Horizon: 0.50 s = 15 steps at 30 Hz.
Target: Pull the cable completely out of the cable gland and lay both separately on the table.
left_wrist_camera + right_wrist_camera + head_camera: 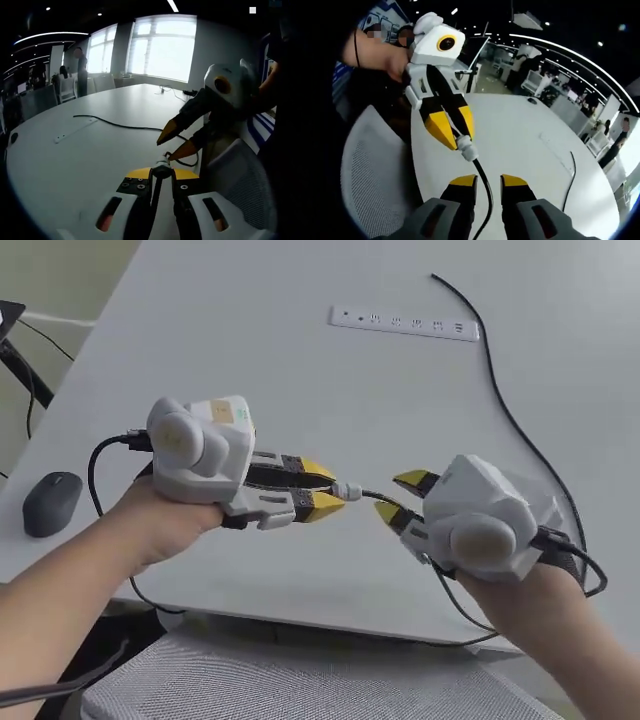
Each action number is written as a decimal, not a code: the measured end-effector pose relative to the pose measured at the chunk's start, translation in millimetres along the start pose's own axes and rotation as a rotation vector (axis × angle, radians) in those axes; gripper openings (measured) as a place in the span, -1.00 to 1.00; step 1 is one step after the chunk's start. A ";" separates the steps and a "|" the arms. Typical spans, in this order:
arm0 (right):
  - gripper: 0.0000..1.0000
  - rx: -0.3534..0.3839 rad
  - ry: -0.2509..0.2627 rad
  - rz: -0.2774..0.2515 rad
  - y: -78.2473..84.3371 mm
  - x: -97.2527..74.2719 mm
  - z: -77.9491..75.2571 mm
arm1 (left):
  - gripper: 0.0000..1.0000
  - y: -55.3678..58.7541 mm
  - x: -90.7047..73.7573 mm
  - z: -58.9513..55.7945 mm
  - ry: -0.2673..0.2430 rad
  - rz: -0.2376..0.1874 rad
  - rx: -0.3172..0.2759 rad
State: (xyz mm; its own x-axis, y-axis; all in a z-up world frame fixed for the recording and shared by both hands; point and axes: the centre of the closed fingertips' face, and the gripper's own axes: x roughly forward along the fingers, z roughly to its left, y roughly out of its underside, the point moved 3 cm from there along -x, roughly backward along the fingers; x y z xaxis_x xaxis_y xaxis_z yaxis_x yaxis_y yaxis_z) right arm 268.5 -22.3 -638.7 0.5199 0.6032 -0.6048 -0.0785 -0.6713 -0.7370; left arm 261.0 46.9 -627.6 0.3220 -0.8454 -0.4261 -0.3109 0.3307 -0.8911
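Not much done yet tbh. The left tongs are clamped on the white cable gland, held up off the tabletop near its front edge. The black cable is still seated in it and runs between the right tongs, which are spread, not pinching. The pull-out and laying both down are left.

Your left gripper hides most of the cable gland between its jaws, leaving only the white tip visible. The cable passes between your right gripper's jaws and disappears behind its body.
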 end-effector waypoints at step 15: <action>-0.98 -0.149 -0.034 -0.021 -10.3 8.7 13.2 | -0.70 0.1 -3.9 -3.1 0.003 -0.013 -0.016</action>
State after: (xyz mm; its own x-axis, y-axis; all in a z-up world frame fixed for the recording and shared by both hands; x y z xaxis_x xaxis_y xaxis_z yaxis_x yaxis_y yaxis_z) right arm 262.6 -4.4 -640.3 0.4910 0.6305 -0.6012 0.0609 -0.7132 -0.6983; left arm 256.9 49.0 -625.5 0.3235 -0.8509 -0.4138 -0.3211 0.3126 -0.8940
